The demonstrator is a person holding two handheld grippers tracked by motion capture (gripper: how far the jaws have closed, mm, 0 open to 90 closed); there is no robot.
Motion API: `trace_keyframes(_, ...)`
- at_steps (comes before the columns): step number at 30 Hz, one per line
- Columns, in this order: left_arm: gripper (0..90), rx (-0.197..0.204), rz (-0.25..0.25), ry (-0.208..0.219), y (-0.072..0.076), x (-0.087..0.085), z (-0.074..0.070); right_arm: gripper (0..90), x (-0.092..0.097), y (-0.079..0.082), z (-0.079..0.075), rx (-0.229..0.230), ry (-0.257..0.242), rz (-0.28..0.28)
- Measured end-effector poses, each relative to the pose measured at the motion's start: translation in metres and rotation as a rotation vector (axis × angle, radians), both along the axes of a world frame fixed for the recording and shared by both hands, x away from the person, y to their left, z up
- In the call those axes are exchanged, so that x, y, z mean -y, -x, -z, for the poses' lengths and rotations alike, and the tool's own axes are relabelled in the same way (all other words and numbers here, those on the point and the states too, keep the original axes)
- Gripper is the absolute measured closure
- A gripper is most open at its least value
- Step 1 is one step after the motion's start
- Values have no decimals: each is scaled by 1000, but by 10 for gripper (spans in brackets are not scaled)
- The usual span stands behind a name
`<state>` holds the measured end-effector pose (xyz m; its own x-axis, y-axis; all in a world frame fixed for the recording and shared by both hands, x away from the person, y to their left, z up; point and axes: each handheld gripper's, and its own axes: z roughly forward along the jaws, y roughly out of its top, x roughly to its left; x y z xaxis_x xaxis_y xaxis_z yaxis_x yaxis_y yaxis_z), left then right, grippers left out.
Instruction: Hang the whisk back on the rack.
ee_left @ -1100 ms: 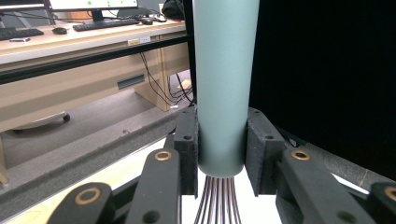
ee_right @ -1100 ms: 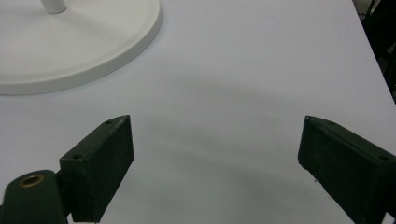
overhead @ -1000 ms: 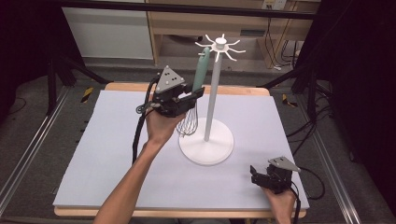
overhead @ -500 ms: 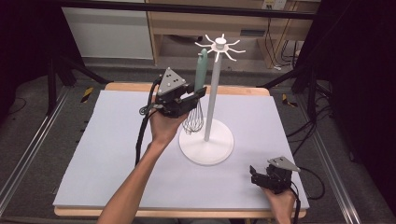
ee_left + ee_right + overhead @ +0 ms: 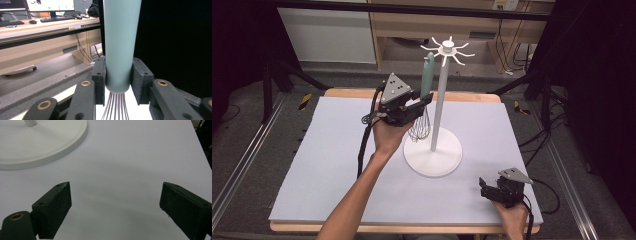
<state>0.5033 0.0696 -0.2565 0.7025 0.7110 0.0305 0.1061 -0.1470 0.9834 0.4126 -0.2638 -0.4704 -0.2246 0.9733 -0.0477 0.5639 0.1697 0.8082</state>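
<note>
Left tool [image 5: 424,100] clasps whisk [image 5: 119,47] handle, jaws starting to ease apart; whisk upright, rack [image 5: 439,100] pole just beyond. Right tool [image 5: 115,207] wide, empty.

One whisk [image 5: 424,102], one white stand [image 5: 434,150] with seemingly eight hooks, two grippers, one table [image 5: 312,165].

bg: wood desk [image 5: 37,32] w/ monitors | grey floor [image 5: 252,135] | dark surrounds

Left tongs [image 5: 426,101]: raised, forearm outstretched, jaws opening around a handle. Right tongs [image 5: 484,187]: low, jaws spread wide apart.
</note>
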Motion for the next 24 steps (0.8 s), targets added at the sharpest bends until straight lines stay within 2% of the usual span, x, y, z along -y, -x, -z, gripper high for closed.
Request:
trace_keyframes(11,538,4,-6,-19,4,-2,5,110,1,0,0,0,0,1)
trace_keyframes(19,464,-15,9,-11,10,-13,13,110,0,0,0,-1,0,4)
trace_keyframes(24,436,-13,12,-4,15,-21,20,110,0,0,0,-2,1,3)
